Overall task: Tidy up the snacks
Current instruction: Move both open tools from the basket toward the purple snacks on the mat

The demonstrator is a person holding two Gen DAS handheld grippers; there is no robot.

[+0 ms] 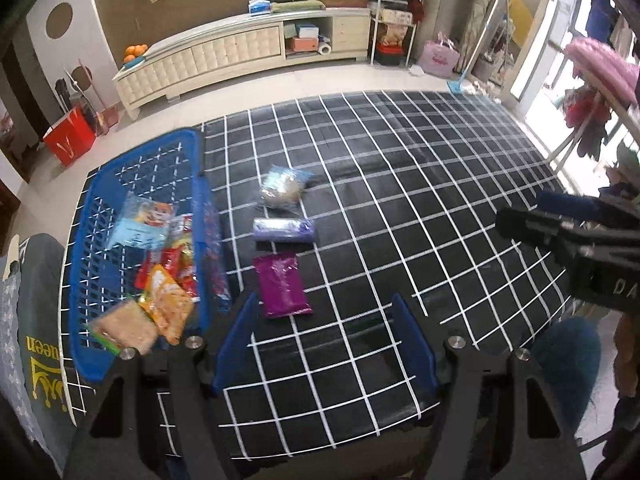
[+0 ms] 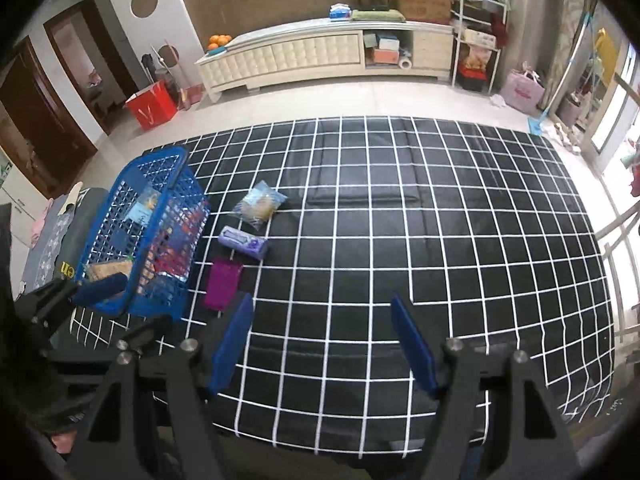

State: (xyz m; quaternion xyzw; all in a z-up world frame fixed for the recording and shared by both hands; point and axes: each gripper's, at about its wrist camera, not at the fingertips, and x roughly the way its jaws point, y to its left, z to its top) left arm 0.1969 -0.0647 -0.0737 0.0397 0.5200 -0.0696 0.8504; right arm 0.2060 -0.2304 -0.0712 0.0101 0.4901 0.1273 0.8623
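A blue plastic basket (image 1: 200, 184) (image 2: 120, 188) stands at the table's left and holds several snack packs, among them an orange one (image 1: 168, 304). Three packs lie on the black grid cloth right of it: a clear bag of beige snacks (image 1: 282, 188) (image 2: 260, 204), a lilac pack (image 1: 284, 230) (image 2: 242, 242) and a magenta pack (image 1: 282, 284) (image 2: 222, 284). My left gripper (image 1: 324, 344) is open and empty, just above the magenta pack's near end. My right gripper (image 2: 322, 344) is open and empty over bare cloth. The right gripper also shows at the left wrist view's right edge (image 1: 520, 220).
The black cloth with white grid lines (image 2: 440, 240) covers the table. A chair back with dark clothing (image 1: 36, 320) stands left of the basket. A fuzzy blue stool (image 1: 572, 356) is at the table's right near corner. A white cabinet (image 2: 320, 56) stands beyond on the floor.
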